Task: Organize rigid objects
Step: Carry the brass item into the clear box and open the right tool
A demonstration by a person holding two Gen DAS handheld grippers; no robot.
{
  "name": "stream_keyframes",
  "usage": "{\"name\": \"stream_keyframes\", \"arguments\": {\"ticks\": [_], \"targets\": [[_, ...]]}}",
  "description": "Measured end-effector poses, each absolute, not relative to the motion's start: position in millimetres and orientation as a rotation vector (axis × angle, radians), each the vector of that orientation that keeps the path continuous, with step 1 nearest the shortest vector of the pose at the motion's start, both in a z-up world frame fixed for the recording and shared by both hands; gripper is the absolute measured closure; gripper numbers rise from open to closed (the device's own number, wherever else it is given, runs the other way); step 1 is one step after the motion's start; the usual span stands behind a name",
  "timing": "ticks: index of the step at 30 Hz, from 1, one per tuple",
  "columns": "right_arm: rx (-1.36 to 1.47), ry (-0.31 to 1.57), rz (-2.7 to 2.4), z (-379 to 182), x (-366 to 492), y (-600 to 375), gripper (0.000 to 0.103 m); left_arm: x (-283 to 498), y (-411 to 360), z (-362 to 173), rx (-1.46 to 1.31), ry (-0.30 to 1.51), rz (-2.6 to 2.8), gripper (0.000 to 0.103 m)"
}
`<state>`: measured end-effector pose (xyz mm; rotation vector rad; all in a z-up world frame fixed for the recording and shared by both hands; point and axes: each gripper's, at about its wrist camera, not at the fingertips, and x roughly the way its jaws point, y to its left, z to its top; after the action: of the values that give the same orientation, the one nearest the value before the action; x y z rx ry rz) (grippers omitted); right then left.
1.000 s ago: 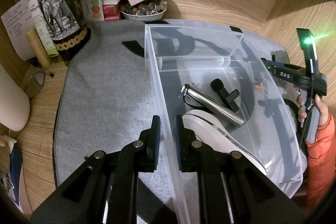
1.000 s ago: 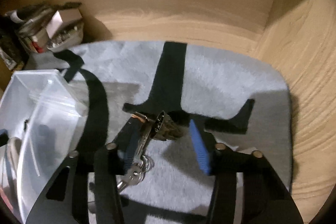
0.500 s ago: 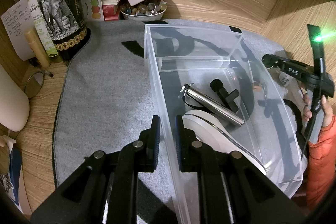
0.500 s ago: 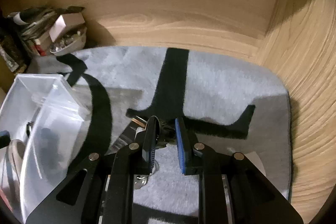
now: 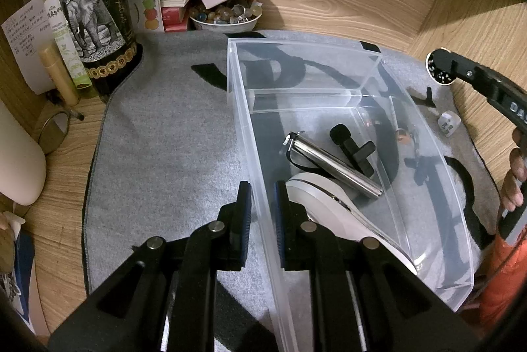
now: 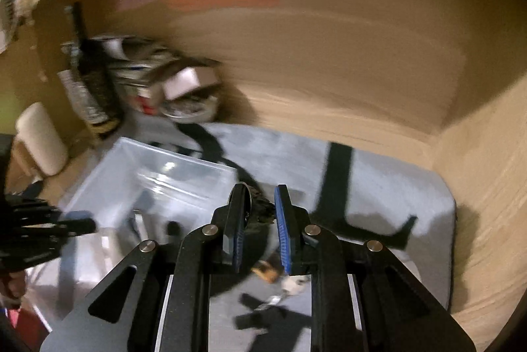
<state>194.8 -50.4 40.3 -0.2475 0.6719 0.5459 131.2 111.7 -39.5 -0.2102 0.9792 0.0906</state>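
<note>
Dangling from the right hand-held gripper [image 6: 258,220], the bunch of keys [image 6: 260,213] is pinched near its ring between the 2 blue pads, with a tag and loose keys hanging below the jaws over the grey mat [image 6: 378,197]. The picture is smeared, so how deep the ring sits between the pads cannot be told; a shallow pinch on thin metal could let the bunch slip out and fall short of the clear plastic bin [image 5: 329,95]. The hanging part will probably swing as it travels, and could catch on the near wall of the bin rather than clear it.

The left hand-held gripper [image 5: 262,220] is closed on the bin's long side wall, 1 pad outside and 1 inside. That wall is thin and smooth, so a knock from the right side might pull it free or tip the bin on the mat.

Inside the bin lie a steel tube [image 5: 332,164], a black clip microphone [image 5: 352,147] and a white curved device [image 5: 329,210]; a hard drop could send the keys bouncing off them. Clutter on the bench, such as the dark bottle [image 5: 95,12] and the bowl of stones [image 5: 227,15], stands well apart from this path.
</note>
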Motion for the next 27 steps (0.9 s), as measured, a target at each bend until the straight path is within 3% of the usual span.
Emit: {"name": "stream_keyframes", "arguments": {"ticks": [12, 27], "targets": [[-0.386, 0.749, 0.689, 12.1, 188.5, 19.8, 0.087, 130.8, 110.4, -39.3, -0.208, 0.979, 0.09, 0.09], [-0.412, 0.865, 0.693, -6.3, 196.9, 25.2, 0.084, 131.2, 111.0, -39.0, -0.205, 0.98, 0.089, 0.09]]}}
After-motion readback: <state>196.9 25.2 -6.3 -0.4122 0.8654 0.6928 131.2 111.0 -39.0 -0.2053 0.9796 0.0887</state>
